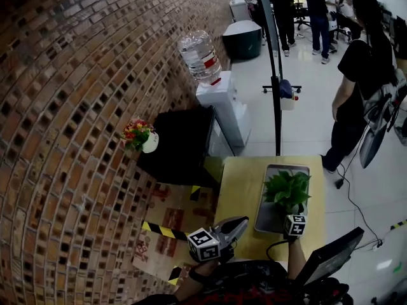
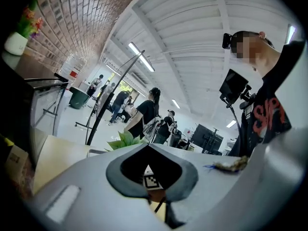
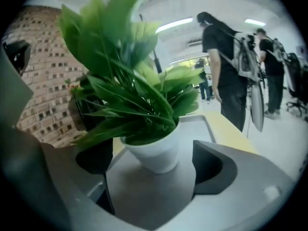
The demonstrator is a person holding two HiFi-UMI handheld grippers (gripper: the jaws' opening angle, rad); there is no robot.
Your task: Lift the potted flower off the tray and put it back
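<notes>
A green leafy plant (image 1: pixel 287 189) in a white pot (image 3: pixel 156 153) stands upright on a grey tray (image 1: pixel 280 168) on the yellow table (image 1: pixel 238 189). My right gripper (image 1: pixel 293 220) is at the tray's near end, right behind the plant. In the right gripper view this gripper (image 3: pixel 154 166) is open. The pot sits between and just ahead of the dark pads (image 3: pixel 214 165), with a gap on each side. My left gripper (image 1: pixel 241 223) hovers shut and empty at the table's near left corner. In the left gripper view its (image 2: pixel 147 147) tips meet, and the plant's leaves (image 2: pixel 124 140) show just beyond them.
A black cabinet (image 1: pixel 181 142) left of the table carries a small pot of red and yellow flowers (image 1: pixel 140 134). Behind it stands a water dispenser (image 1: pixel 216 97). A brick wall runs along the left. A person (image 1: pixel 356 88) stands right of the table beside a black pole stand (image 1: pixel 275 75).
</notes>
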